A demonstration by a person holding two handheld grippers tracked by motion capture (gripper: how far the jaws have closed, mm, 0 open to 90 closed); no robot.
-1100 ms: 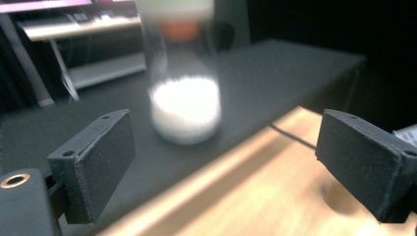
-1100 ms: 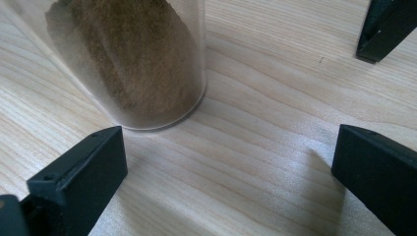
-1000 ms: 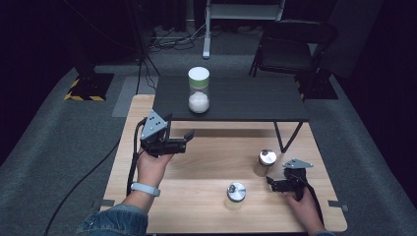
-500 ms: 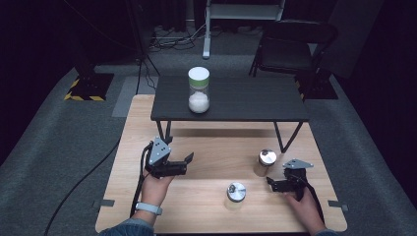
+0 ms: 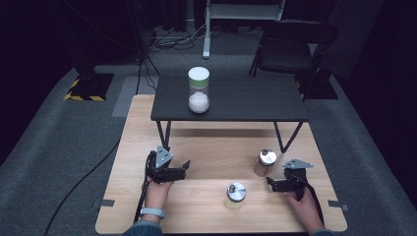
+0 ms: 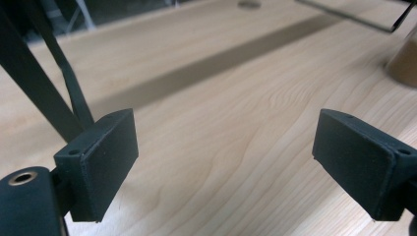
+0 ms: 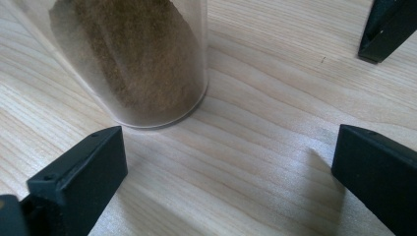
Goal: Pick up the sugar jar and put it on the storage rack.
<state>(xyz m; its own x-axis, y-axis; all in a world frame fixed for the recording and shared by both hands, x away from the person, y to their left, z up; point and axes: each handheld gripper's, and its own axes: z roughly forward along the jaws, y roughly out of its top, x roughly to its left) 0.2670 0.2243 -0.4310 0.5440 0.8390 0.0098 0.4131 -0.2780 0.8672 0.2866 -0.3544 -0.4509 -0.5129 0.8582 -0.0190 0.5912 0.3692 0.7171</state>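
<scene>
My left gripper [image 5: 184, 170] hovers low over the wooden table [image 5: 211, 152], jaws pointing right. In the left gripper view it [image 6: 226, 162] stands open over bare wood; its jaws have just been closing a little, with nothing between them. My right gripper [image 5: 271, 184] rests at the right, open, jaws pointing left. A silver-lidded jar of brown powder [image 5: 266, 162] stands just beyond it; in the right gripper view that jar [image 7: 133, 59] is ahead and left of the open gripper [image 7: 226, 177], not between the jaws. A second silver-lidded jar [image 5: 236, 194] stands between the two grippers.
A low black table [image 5: 236, 98] stands on the far half of the wooden table and carries a pale-lidded jar of white powder [image 5: 198, 90]. Its thin legs [image 5: 163, 133] come down near my left gripper. A black chair [image 5: 290, 44] stands behind.
My left gripper has sunk from just under the black table's front edge down to the wooden table and come nearer the person. The right gripper and all jars have kept still.
</scene>
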